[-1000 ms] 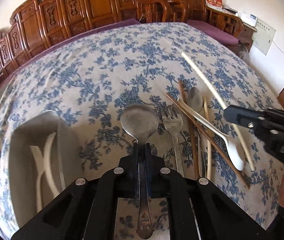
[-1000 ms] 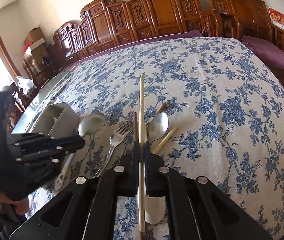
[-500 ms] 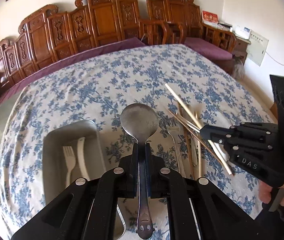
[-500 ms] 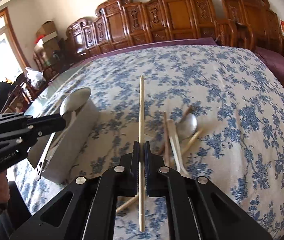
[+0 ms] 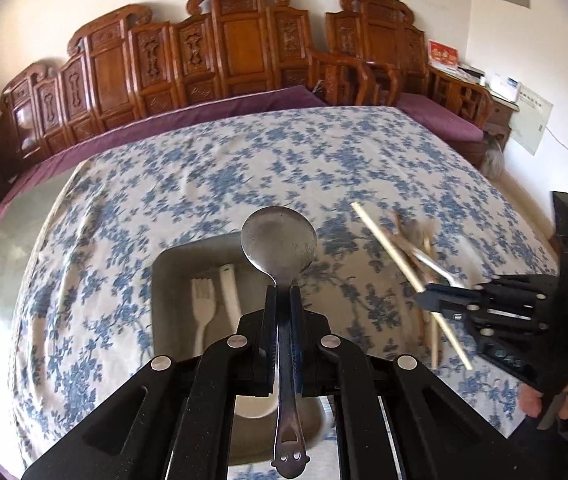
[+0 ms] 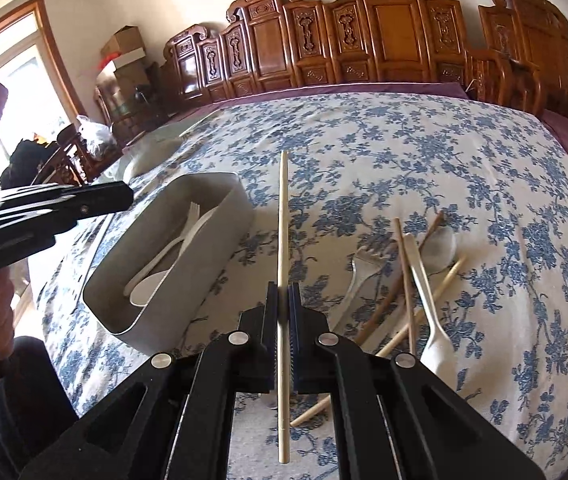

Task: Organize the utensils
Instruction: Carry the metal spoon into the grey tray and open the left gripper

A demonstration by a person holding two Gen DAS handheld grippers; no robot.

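Above the grey tray (image 5: 171,300), our left gripper (image 5: 284,296) clamps a metal spoon (image 5: 279,244), bowl pointing away from us, handle toward us. Right of the tray, our right gripper (image 6: 282,300) pinches a pale chopstick (image 6: 282,208) lengthwise, tip aimed across the table.

A cream tablecloth (image 6: 424,152) is showing a blue floral print. On it, a grey bin (image 6: 187,276) is holding a white fork (image 5: 203,312). Beside the bin, pale wooden chopsticks (image 6: 406,280) are lying. Behind the tablecloth, carved reddish-brown chairs (image 5: 239,48) are standing above purple cushions (image 5: 203,110).
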